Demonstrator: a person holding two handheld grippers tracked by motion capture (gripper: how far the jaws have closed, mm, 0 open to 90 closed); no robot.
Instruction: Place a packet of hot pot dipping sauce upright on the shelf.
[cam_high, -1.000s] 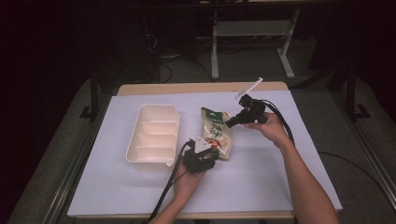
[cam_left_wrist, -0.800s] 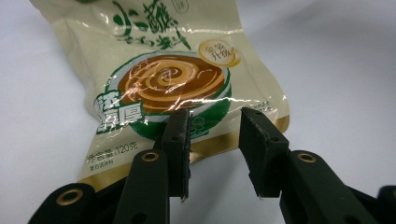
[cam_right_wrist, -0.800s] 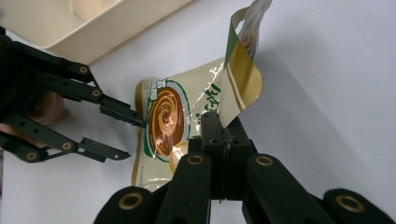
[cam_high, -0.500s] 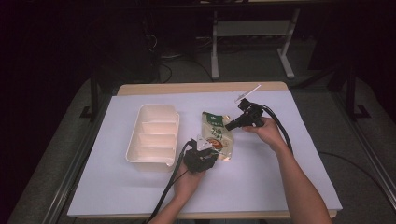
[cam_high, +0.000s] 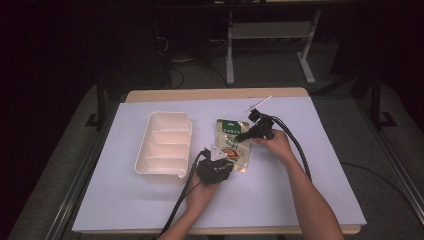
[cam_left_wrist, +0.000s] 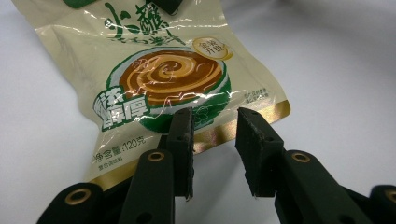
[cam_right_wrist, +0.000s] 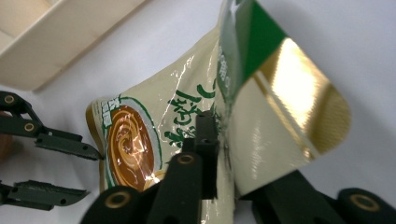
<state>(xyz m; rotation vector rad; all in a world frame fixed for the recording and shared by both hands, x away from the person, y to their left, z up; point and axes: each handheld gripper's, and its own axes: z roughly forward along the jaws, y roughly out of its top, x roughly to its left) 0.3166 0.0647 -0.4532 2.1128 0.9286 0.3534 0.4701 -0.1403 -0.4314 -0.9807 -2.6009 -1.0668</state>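
One snack pouch (cam_high: 233, 144) on the white tabletop (cam_high: 310, 190), cream-coloured with a green top band, gold bottom seal and a brown swirl bowl printed on it. It lies near the middle, just right of the tray, long axis running away from the person.

One tray (cam_high: 165, 150), cream plastic, four compartments, left of the pouch, near it but apart. One thin white stick (cam_high: 258, 104) farther back on the tabletop, beyond the right hand.

Two claws, one per hand. Right claw (cam_right_wrist: 224, 140) is clamped on the pouch's top edge; in the right gripper view the green-and-gold end is pinched between the jaws and folds up and over, curling toward the camera. Left claw (cam_left_wrist: 214, 135) sits at the pouch's bottom gold seal; its jaws have just been closing, but in the left gripper view the two pads stand apart with a gap between them. One pad overlaps the gold edge, the other sits just off the corner; not pressing on the pouch, so open.

In the high view the left claw (cam_high: 216, 167) covers the pouch's near-left corner and the right claw (cam_high: 250, 131) crosses its far-right edge. Two black cables trail back along the forearms. Table legs and a stand frame show in the dark behind.
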